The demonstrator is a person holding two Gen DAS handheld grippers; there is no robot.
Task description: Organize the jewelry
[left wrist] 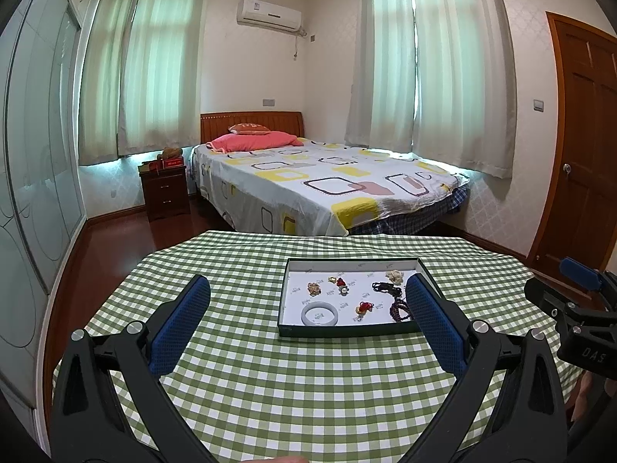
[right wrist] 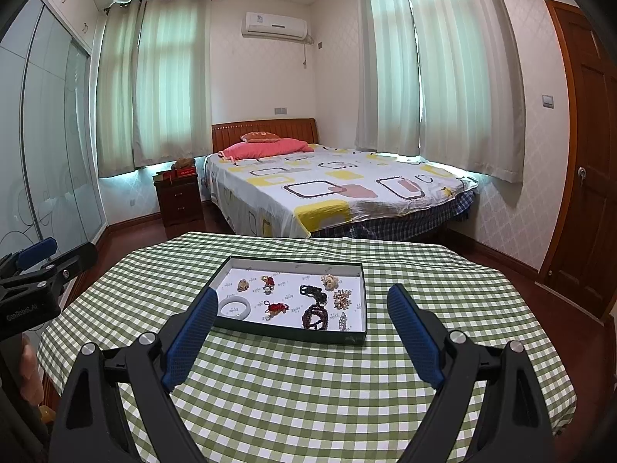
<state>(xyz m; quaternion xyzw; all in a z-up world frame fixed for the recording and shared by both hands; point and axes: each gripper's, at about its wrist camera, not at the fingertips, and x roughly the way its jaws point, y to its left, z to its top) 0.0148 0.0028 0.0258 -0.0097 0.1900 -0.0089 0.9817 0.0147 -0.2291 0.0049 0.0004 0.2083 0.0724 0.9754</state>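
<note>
A shallow dark-green tray (left wrist: pixel 339 331) (right wrist: pixel 285 333) with a white floor lies on the green checked table (left wrist: pixel 270 378) (right wrist: pixel 308 386). In it lie a pale jade bangle (left wrist: pixel 319 313) (right wrist: pixel 235 307), a red knotted charm (left wrist: pixel 363 307) (right wrist: pixel 274 308), dark bead strings (left wrist: pixel 401 306) (right wrist: pixel 316 314), gold brooches (right wrist: pixel 342 297) and several small pieces. My left gripper (left wrist: pixel 306 289) is open and empty, above the table just short of the tray. My right gripper (right wrist: pixel 302 301) is open and empty, with the tray's near edge between its fingers. Each gripper shows at the edge of the other's view.
The table's cloth hangs over rounded edges. Beyond it stand a bed (left wrist: pixel 327 181) with a patterned sheet, a dark nightstand (left wrist: pixel 166 189), curtained windows, a glass wardrobe at left and a wooden door (left wrist: pixel 578 154) at right.
</note>
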